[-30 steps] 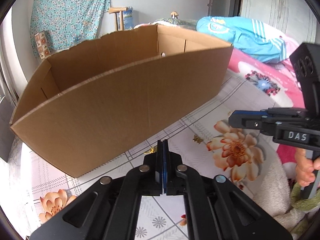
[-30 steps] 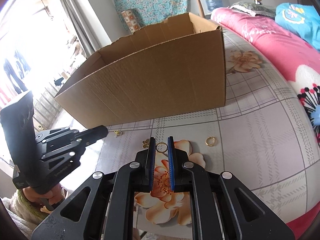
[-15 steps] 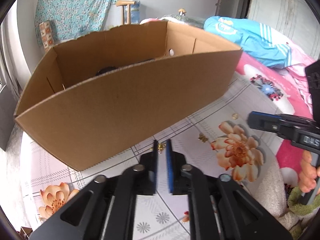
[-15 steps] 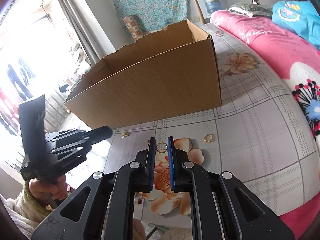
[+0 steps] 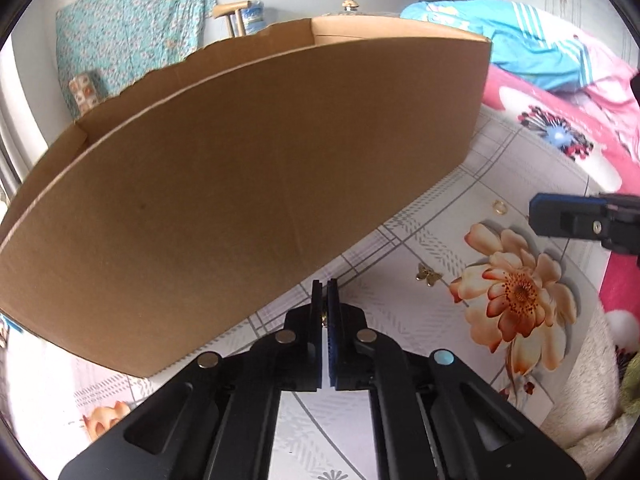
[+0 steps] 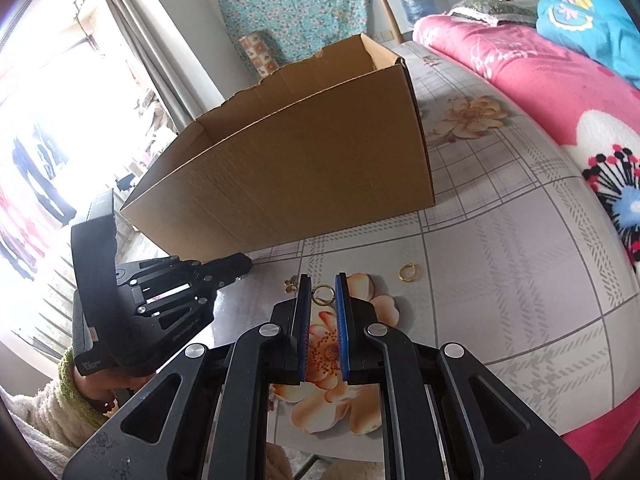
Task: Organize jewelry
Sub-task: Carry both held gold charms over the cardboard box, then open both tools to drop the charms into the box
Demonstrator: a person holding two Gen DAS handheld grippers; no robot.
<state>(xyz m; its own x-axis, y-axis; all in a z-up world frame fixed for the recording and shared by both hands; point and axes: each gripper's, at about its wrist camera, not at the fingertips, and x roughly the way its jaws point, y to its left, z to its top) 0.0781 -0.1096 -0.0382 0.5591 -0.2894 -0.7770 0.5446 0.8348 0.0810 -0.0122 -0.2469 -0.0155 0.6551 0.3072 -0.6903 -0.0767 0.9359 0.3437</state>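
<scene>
left fingers (image 5: 325,312) pinch gold piece, maybe earring (image 5: 324,315); right fingers (image 6: 322,294) narrow, straddling ring (image 6: 321,294).

An open brown cardboard box (image 6: 304,152) is seen standing on a floral-patterned tablecloth (image 6: 520,280). The right gripper (image 6: 323,294) is held with its jaws parted around a small gold ring (image 6: 321,292). A 2nd gold ring (image 6: 407,272) lies to the right, apart. The left gripper (image 6: 240,266), black, is pointed at the box's base.
</scene>
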